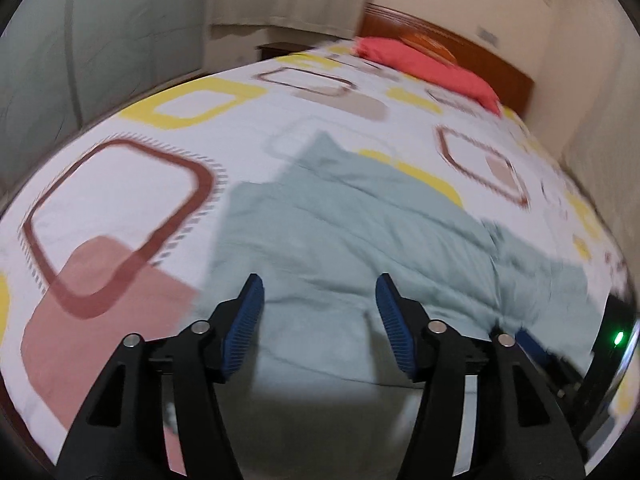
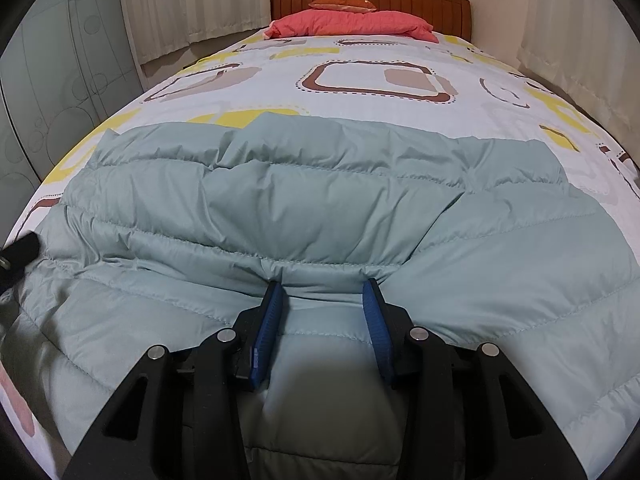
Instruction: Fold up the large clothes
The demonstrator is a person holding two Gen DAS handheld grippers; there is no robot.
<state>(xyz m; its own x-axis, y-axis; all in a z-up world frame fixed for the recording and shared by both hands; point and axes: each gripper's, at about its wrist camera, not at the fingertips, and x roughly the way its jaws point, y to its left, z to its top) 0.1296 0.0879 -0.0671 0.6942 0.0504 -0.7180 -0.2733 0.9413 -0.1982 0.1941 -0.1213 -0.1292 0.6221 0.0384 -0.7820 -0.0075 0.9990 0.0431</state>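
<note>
Now, your pale green quilted puffer jacket point(image 2: 320, 208) lies spread on the patterned bed point(image 2: 372, 108), puffy, light and slippery, so with left tongs point(image 1: 319, 308) standing empty above it and right tongs point(image 2: 323, 312) pinching a fold, grip stitched seams.

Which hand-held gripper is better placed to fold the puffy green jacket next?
The right hand-held gripper. Its fingers are pinching a bunched ridge of the green jacket, so it can probably lift and fold straight away. The left hand-held gripper stands open above the jacket, holding nothing.
</note>
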